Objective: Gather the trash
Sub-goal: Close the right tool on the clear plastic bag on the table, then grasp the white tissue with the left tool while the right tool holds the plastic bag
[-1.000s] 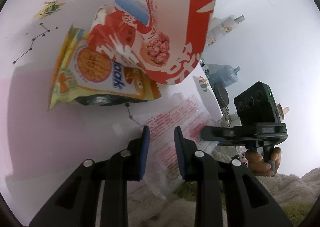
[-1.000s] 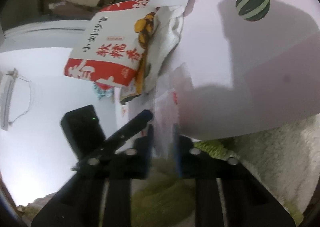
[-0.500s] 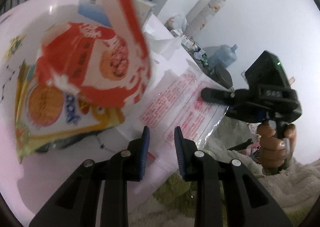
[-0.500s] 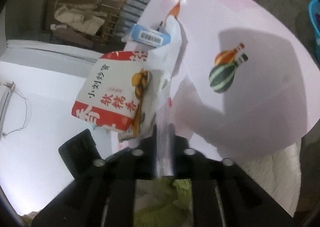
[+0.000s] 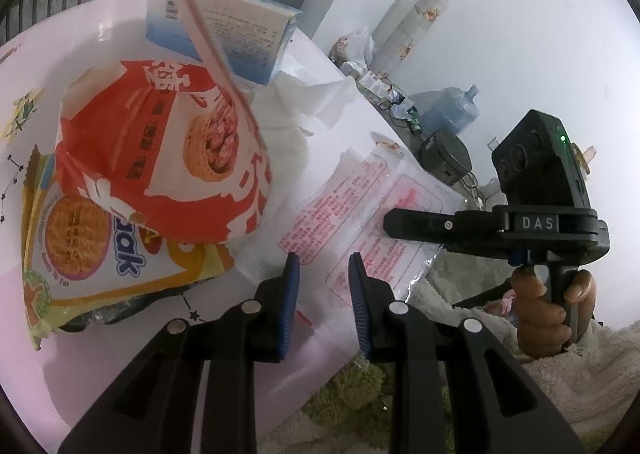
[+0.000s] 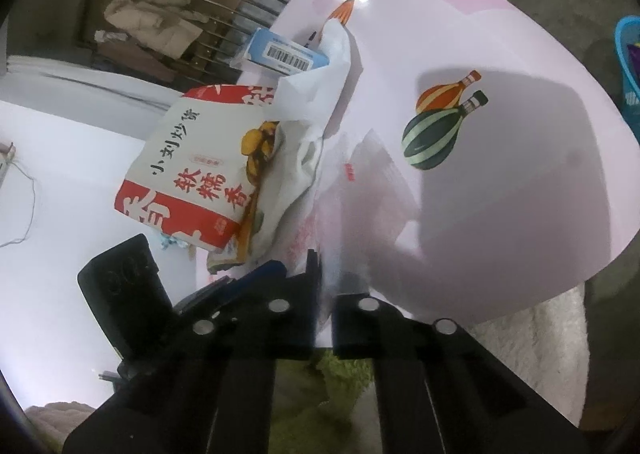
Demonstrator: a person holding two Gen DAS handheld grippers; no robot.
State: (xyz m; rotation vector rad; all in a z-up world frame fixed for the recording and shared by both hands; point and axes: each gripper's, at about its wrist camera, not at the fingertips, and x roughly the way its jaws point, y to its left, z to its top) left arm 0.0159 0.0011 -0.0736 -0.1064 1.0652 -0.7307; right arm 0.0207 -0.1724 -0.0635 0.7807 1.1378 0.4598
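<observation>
Clear plastic wrapper [image 5: 368,221], red print, one: lies at the pink table [image 5: 80,366] edge, its corner pinched in the closed right gripper [image 6: 326,274], reaching in level from the side. Left gripper [image 5: 322,274]: jaws parted, empty, poised just above the table. Snack bags, two: red-white [image 5: 160,157] atop yellow [image 5: 80,278]. Blue box [image 5: 240,33], one. White tissue [image 5: 312,109], one. Since a second ago the left camera view has swung rightward.
</observation>
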